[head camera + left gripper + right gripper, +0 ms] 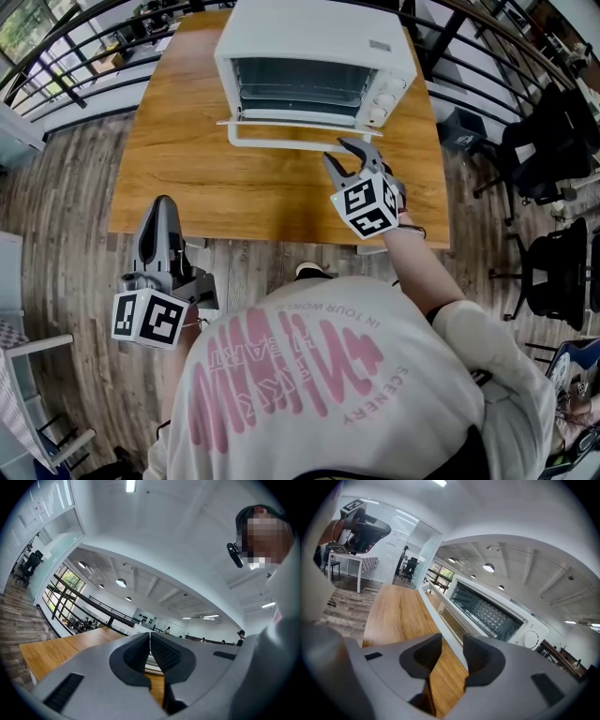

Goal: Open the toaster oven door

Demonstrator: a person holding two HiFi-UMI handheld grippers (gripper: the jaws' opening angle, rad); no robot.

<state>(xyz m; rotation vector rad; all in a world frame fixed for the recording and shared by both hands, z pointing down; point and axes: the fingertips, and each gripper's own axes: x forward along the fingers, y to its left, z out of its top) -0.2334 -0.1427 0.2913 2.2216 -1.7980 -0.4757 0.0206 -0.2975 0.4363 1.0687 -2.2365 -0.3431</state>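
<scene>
Toaster oven (314,42) on the wooden surface (234,192), its door (281,128) folded down flat.
We hold the right hand-held gripper (338,152) just in front of the oven's lowered door, jaws released and grasping nothing. Our left hand-held gripper (162,201) is clenched and empty, well away from the oven.

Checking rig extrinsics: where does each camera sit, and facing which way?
Head view: on the head, steeply down at toaster oven and table; shows shirt, right forearm, left gripper, right gripper.
Left gripper view: on that gripper, across the table, tilted toward the ceiling; shut jaws, a shoulder.
Right gripper view: on that gripper, toward the oven's open door; parted jaws.
Shared: all see the table.
</scene>
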